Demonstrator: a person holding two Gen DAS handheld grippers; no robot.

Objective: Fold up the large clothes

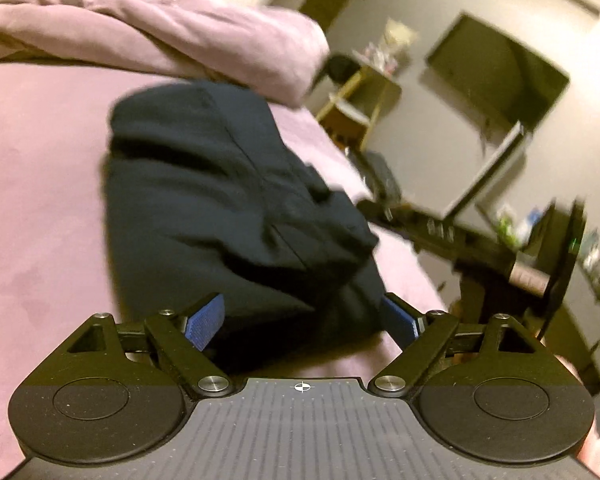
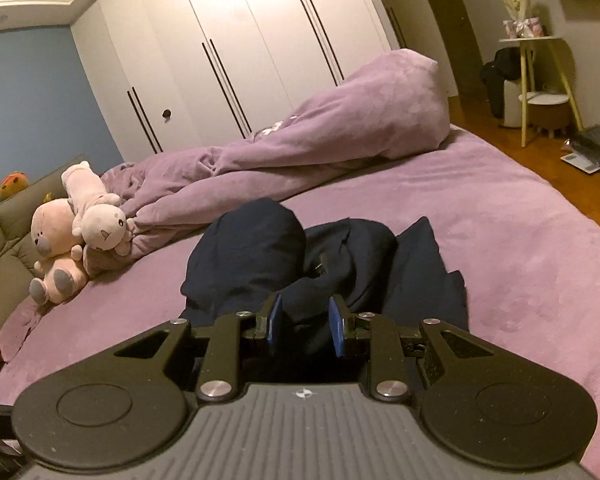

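Left gripper (image 1: 302, 320) spread wide, right gripper (image 2: 306, 326) partly spread, over dark garment (image 2: 284, 264) on bed (image 2: 500, 220).

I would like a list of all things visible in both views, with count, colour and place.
garment: 1, dark navy, crumpled on the bed, just ahead of both grippers
bed: 1, purple cover, under everything
duvet: 1, purple, bunched along the far side
plush toys: 2, pink, near the headboard
wardrobe: 1, white, behind the bed
side table: 1, white and yellow, on the floor past the bed
TV: 1, black, on the wall
left gripper: 1, black with blue pads, open around garment edge
right gripper: 1, same, jaws narrow with cloth between; grip unclear
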